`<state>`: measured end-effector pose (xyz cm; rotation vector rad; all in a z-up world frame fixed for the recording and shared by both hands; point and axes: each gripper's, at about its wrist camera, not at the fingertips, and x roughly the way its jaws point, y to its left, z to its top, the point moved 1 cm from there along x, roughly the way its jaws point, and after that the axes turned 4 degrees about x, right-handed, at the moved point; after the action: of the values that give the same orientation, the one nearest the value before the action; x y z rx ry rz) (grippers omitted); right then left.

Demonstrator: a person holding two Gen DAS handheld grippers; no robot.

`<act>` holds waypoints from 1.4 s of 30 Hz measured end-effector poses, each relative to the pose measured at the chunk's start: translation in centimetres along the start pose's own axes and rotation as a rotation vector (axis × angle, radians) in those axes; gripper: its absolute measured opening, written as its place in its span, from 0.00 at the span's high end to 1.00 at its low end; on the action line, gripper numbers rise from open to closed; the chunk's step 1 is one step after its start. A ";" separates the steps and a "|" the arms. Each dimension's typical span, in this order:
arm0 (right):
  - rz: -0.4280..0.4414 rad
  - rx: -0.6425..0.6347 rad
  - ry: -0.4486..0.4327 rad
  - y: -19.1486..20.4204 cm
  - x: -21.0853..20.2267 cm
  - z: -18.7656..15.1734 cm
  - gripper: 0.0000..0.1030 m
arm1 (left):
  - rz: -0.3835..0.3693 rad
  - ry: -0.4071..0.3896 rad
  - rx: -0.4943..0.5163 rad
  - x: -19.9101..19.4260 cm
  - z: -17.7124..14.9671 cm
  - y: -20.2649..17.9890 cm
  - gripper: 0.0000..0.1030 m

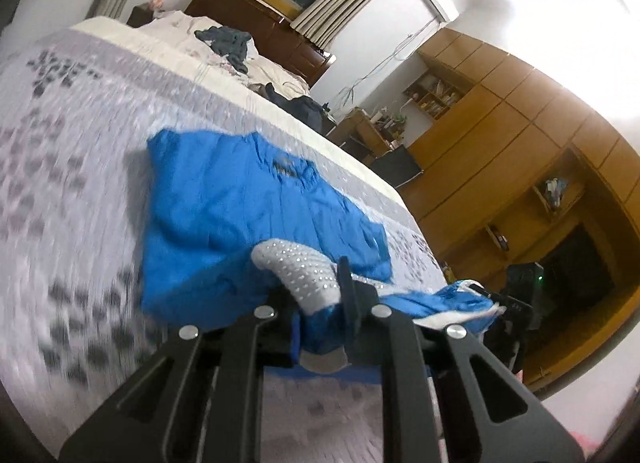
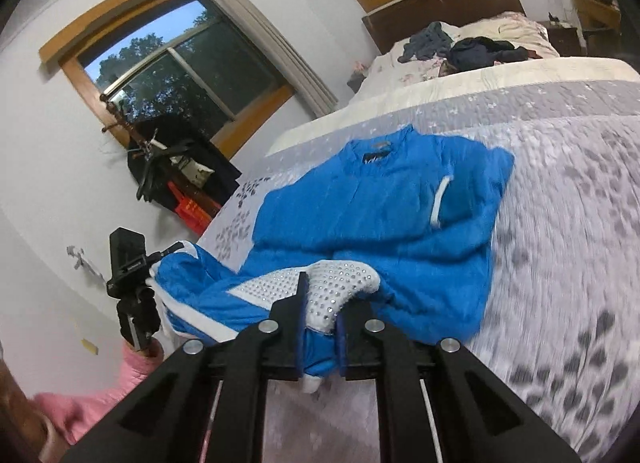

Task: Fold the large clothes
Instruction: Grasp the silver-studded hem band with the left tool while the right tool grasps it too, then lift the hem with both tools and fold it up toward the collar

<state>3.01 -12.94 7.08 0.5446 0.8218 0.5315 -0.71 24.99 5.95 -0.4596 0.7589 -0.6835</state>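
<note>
A large blue garment point(image 1: 240, 199) with white trim lies partly folded on the grey patterned bedspread point(image 1: 68, 143). My left gripper point(image 1: 320, 295) is shut on its near hem, a white studded panel point(image 1: 300, 267) bulging between the jaws. In the right wrist view the same blue garment point(image 2: 380, 215) spreads ahead, collar far, a white stripe point(image 2: 440, 199) at its right side. My right gripper point(image 2: 322, 315) is shut on the near edge with its studded white panel point(image 2: 340, 283). The other gripper point(image 2: 132, 271) holds the cloth at the left, carried by a pink sleeve point(image 2: 80, 403).
Dark clothes point(image 1: 228, 43) lie heaped near the pillows by the brown headboard point(image 1: 256, 19). Wooden wardrobes point(image 1: 520, 151) line the far wall past the bed's right edge. A window point(image 2: 172, 67) and a rack with dark items point(image 2: 176, 167) stand left of the bed.
</note>
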 end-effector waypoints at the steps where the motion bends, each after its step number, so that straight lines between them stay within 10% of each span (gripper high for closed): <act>1: 0.001 0.013 0.010 -0.5 0.8 1.3 0.89 | 0.000 0.003 -0.008 0.6 0.7 0.5 0.87; 22: -0.077 0.293 0.160 -13.7 13.1 10.8 0.87 | 0.094 0.208 -0.203 17.6 9.6 12.6 0.84; 30: 0.024 0.324 0.141 -13.8 10.7 10.6 0.69 | 0.017 0.190 -0.244 14.6 9.8 12.3 0.73; 34: -0.046 0.282 0.082 -12.9 8.1 10.2 0.41 | -0.005 0.159 -0.223 11.3 9.1 11.5 0.66; 42: -0.144 0.144 0.069 -10.7 5.9 9.1 0.41 | 0.096 0.018 -0.136 4.8 9.1 10.9 0.52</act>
<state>15.98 -19.29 2.29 0.5965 0.9624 0.3616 12.93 30.36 2.97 -0.5377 0.8426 -0.5492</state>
